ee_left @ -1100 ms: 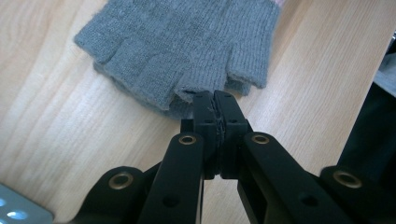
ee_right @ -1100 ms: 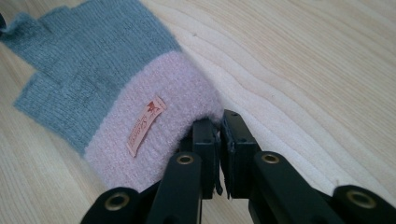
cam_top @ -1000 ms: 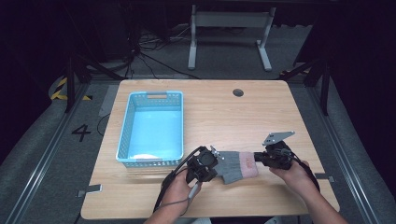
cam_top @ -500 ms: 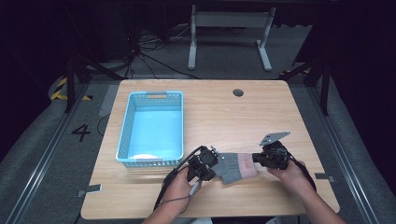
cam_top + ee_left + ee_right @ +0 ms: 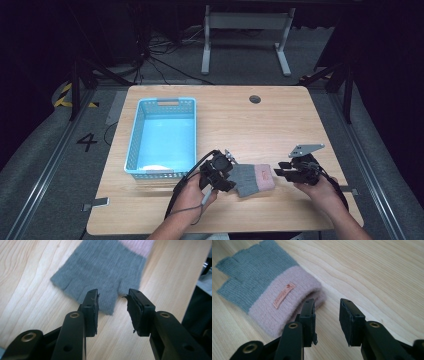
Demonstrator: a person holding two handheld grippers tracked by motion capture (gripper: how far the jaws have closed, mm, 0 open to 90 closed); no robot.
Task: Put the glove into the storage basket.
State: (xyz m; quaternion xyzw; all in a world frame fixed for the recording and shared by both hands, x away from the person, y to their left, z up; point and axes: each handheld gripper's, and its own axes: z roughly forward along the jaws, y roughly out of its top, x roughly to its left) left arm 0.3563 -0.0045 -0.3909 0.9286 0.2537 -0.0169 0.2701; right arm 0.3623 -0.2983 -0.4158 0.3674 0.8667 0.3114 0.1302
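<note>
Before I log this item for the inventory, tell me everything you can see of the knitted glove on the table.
The glove is a fingerless knit, grey over the hand with short finger stubs and a thumb, and a fuzzy pink cuff bearing a small orange label. It lies flat on the wooden table, right of the blue basket. The left gripper and right gripper stand open at its ends; neither grips it.

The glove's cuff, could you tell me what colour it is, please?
Pale pink, with a small orange label; the cuff shows best in the right gripper view.
</note>
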